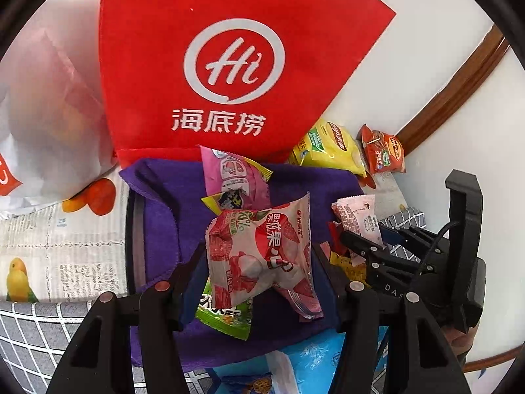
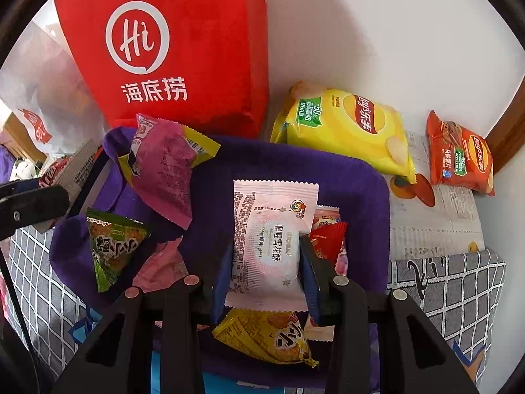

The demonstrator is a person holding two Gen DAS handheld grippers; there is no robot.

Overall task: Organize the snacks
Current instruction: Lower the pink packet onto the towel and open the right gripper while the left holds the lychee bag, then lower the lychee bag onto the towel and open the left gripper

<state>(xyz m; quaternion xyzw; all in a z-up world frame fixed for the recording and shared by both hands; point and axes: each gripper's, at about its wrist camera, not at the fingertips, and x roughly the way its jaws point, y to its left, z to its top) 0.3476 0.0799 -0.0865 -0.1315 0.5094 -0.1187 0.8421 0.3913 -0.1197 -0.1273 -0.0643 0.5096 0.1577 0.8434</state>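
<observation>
Jaws: left gripper [image 1: 259,271] clamped on a red-and-white strawberry packet [image 1: 259,262]; right gripper [image 2: 265,262] pinching a pale pink nougat packet [image 2: 270,246] across its middle. Both packets hang over the purple bin [image 2: 357,180] — near its centre, other snacks already lying inside. Yellow chip bag [image 2: 344,124] and orange chip bag [image 2: 459,154] sit outside, far right. Advice: lower each packet close to the bin floor before letting go, one side at a time — avoid the two grippers colliding.

The red bag [image 1: 229,65] is cut off at the frame's top, a blue packet [image 1: 315,361] at the bottom edge, and the white bag's [image 1: 42,98] contents are blurred.
</observation>
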